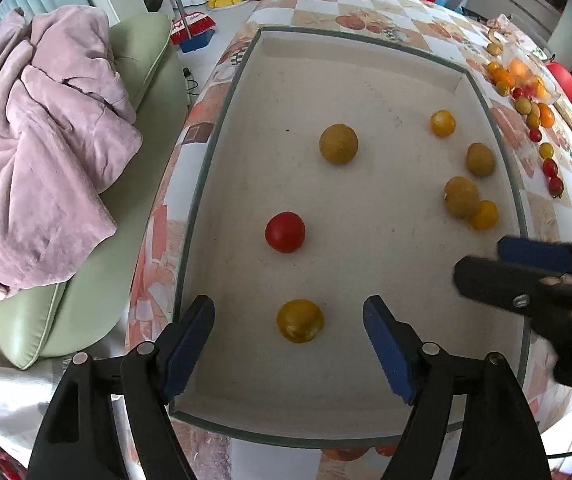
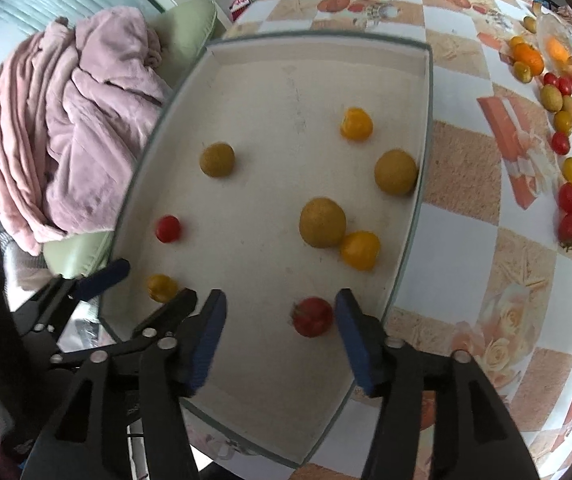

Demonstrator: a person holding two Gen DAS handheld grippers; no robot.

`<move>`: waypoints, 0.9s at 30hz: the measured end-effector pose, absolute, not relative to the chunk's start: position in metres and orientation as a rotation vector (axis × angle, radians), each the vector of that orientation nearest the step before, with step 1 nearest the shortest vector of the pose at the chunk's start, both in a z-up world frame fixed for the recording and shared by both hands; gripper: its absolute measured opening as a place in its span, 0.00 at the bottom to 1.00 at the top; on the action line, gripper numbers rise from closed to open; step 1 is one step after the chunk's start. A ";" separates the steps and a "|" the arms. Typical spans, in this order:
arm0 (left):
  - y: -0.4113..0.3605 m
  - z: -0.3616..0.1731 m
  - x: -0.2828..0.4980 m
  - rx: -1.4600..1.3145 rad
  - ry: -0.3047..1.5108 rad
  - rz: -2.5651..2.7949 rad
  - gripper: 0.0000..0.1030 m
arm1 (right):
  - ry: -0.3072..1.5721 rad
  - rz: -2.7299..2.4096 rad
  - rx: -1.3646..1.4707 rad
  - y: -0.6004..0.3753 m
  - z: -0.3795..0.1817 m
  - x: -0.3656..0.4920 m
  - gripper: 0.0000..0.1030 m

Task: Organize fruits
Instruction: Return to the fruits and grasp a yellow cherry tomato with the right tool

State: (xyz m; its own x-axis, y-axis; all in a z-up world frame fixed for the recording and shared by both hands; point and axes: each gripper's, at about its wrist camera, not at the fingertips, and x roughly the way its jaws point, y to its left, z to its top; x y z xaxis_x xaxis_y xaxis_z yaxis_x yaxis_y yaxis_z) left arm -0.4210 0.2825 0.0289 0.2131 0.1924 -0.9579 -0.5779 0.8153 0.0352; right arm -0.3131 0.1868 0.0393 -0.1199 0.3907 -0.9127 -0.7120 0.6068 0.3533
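Note:
A white rectangular tray [image 1: 365, 64] with a glass rim lies on the checkered table and holds several fruits. My left gripper [image 1: 289, 340] is open over the tray's near end, with a yellow tomato [image 1: 300, 321] lying between its fingers. A red tomato [image 1: 285, 231] and an olive-yellow fruit [image 1: 338, 143] lie farther in. My right gripper [image 2: 280, 334] is open above the tray [image 2: 317, 46], and a red tomato [image 2: 312, 317] lies on the tray floor near its right finger. Neither fruit is gripped. The right gripper also shows in the left wrist view [image 1: 481, 268].
Loose red, yellow and orange fruits [image 2: 567, 168] lie in a row on the table right of the tray, near a clear bowl [image 2: 565, 46]. A pink blanket [image 1: 42, 148] on a green chair [image 1: 86, 312] stands left of the table.

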 end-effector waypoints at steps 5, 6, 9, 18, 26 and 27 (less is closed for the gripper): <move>0.279 0.040 -0.412 -0.337 1.237 0.533 0.76 | 1.362 0.937 -0.231 0.172 0.056 -0.300 0.79; 0.278 0.043 -0.408 -0.329 1.231 0.526 0.76 | 1.353 0.920 -0.226 0.168 0.058 -0.296 0.79; 0.272 0.053 -0.394 -0.304 1.210 0.502 0.76 | 1.333 0.853 -0.191 0.145 0.064 -0.275 0.79; 0.243 0.078 -0.335 -0.266 1.158 0.416 0.76 | 1.309 0.580 -0.122 0.079 0.056 -0.187 0.79; 0.224 0.085 -0.288 -0.248 1.144 0.390 0.76 | 1.290 0.506 -0.105 0.072 0.040 -0.129 0.70; 0.223 0.086 -0.283 -0.245 1.140 0.391 0.76 | 1.296 0.513 -0.110 0.074 0.035 -0.123 0.65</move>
State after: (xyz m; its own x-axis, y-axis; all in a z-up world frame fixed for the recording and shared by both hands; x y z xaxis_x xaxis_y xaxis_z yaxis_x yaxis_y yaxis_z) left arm -0.2832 0.2230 0.0859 0.3604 0.1769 -0.9159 -0.4230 0.9061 0.0086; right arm -0.1231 0.0745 0.0350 0.1767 0.3015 -0.9370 -0.4220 0.8832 0.2046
